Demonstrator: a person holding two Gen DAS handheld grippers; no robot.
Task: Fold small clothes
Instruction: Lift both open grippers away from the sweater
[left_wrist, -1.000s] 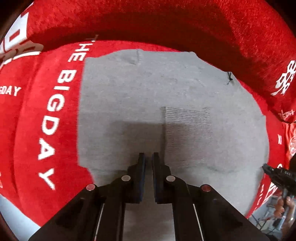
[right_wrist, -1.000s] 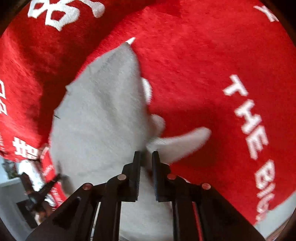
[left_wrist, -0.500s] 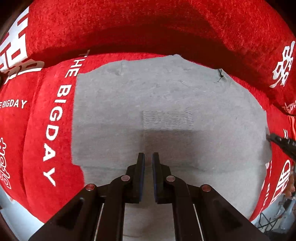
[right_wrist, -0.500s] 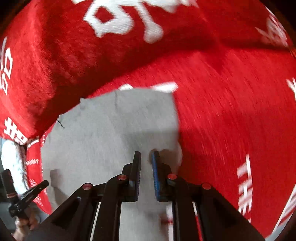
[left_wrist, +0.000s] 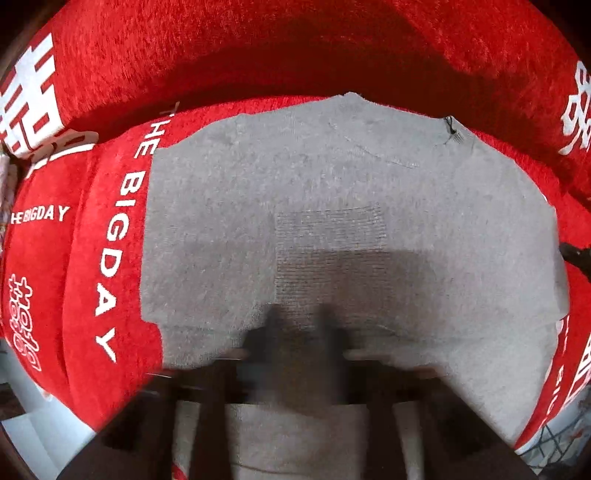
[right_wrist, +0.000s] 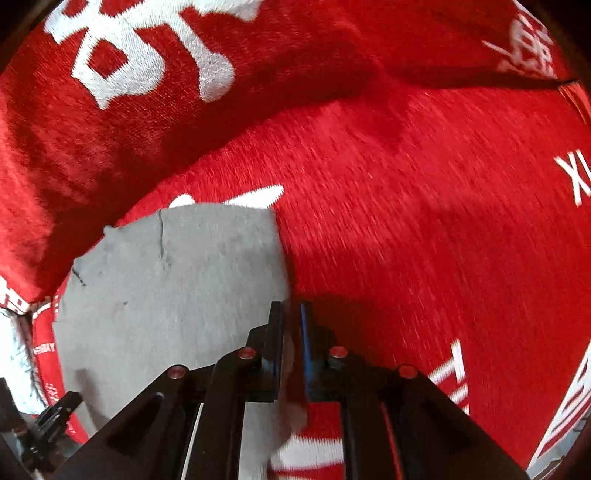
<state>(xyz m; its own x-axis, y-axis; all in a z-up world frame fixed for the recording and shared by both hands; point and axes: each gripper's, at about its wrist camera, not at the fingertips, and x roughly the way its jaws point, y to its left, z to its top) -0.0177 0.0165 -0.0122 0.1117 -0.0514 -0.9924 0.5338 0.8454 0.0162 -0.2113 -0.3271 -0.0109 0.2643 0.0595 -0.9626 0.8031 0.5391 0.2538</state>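
Grey garment flat, left jaws now opening, formerly shut.

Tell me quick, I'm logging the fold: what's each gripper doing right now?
Left gripper: jaws opening, blurred, over the grey garment; nothing visibly pinched.
Right gripper: shut, empty, at the garment's edge.
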